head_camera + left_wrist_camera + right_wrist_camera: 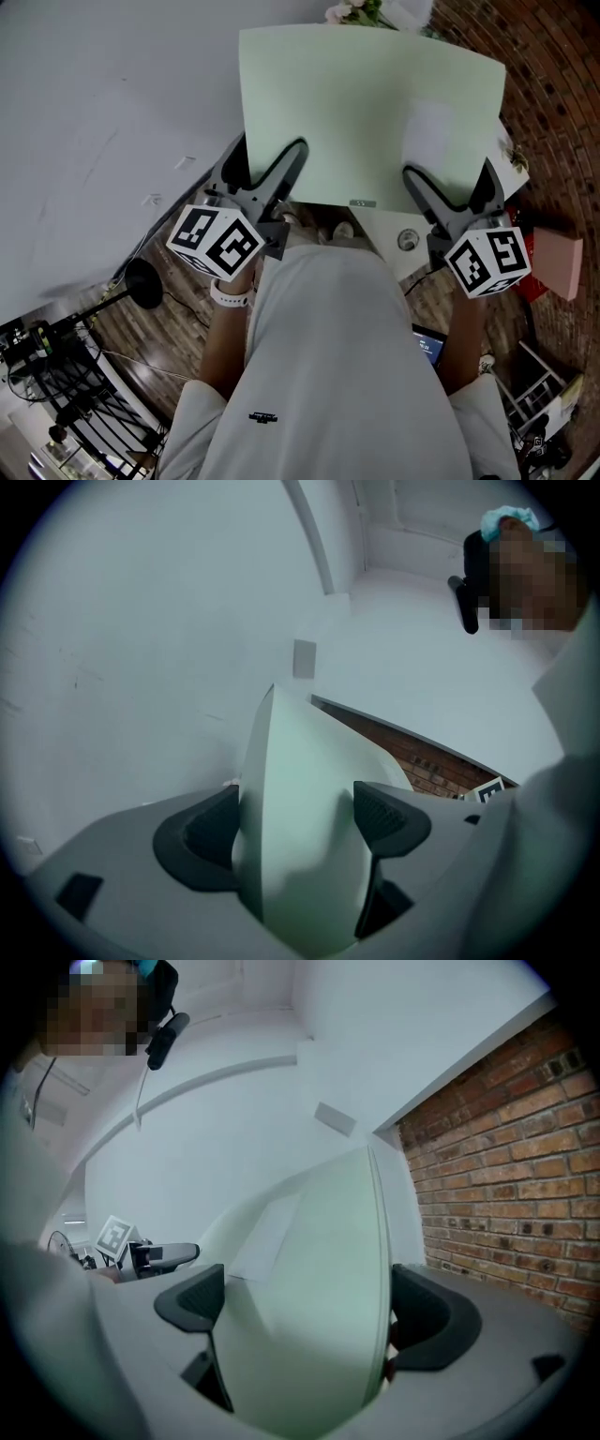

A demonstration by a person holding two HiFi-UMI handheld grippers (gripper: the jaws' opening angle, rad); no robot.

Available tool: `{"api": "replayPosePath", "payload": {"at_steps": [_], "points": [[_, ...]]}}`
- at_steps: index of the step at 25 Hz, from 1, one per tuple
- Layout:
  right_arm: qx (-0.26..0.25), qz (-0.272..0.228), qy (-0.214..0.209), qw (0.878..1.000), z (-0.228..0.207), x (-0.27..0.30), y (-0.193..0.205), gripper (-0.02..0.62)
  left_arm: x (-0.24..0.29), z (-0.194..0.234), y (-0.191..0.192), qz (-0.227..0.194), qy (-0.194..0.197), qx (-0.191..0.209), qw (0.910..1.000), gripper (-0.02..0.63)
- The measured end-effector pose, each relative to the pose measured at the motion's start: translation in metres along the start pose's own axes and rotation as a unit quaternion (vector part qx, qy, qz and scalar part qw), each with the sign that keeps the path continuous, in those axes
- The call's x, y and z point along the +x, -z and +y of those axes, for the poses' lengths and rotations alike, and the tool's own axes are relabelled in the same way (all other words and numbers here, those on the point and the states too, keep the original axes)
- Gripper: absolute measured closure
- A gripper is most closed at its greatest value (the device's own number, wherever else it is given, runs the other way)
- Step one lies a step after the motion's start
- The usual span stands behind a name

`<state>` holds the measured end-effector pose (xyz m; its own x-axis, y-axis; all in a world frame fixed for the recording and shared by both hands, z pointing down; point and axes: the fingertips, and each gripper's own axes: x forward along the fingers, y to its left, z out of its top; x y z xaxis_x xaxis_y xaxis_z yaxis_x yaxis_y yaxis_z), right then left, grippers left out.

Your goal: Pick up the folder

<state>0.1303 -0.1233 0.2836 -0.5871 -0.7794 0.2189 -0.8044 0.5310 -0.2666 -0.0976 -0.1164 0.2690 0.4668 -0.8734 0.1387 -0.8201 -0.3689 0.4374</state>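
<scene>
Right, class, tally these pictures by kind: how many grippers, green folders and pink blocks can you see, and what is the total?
grippers: 2, the left gripper and the right gripper
green folder: 1
pink block: 1
total: 4

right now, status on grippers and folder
Left gripper shut on folder, near edge. Right gripper same. Folder held up between both. Nothing in the way.

The folder [370, 112] is hanging in front of the person, with the left gripper [270, 161] gripping its near-left edge and the right gripper [450, 187] its near-right edge. A small table [386, 232] is showing beneath its near edge, and a flat block [558, 262] is lying further right.
</scene>
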Motion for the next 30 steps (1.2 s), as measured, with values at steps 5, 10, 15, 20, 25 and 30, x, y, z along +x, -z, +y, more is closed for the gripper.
{"api": "replayPosePath", "payload": {"at_steps": [5, 10, 15, 20, 25, 30], "points": [[-0.017, -0.006, -0.004, 1.0, 0.002, -0.015, -0.01, 0.046, -0.009, -0.014, -0.001, -0.017, -0.001, 0.002, 0.9998, 0.235], [-0.028, -0.016, 0.002, 0.999, 0.007, -0.031, -0.014, 0.048, -0.017, -0.026, -0.002, -0.026, 0.008, 0.004, 0.9996, 0.233], [-0.032, -0.026, 0.002, 0.999, 0.018, -0.037, -0.013, 0.051, -0.03, -0.029, -0.005, -0.034, 0.003, 0.018, 0.9993, 0.235], [-0.038, -0.029, 0.0, 0.999, 0.021, -0.042, -0.016, 0.051, -0.035, -0.033, -0.006, -0.042, 0.005, 0.018, 0.9989, 0.235], [-0.035, -0.027, 0.005, 0.999, 0.019, -0.046, -0.012, 0.052, -0.034, -0.035, -0.001, -0.038, 0.009, 0.016, 0.9991, 0.235], [-0.031, -0.026, 0.01, 0.999, 0.015, -0.052, -0.009, 0.052, -0.032, -0.04, 0.003, -0.033, 0.014, 0.016, 0.9992, 0.235]]}}
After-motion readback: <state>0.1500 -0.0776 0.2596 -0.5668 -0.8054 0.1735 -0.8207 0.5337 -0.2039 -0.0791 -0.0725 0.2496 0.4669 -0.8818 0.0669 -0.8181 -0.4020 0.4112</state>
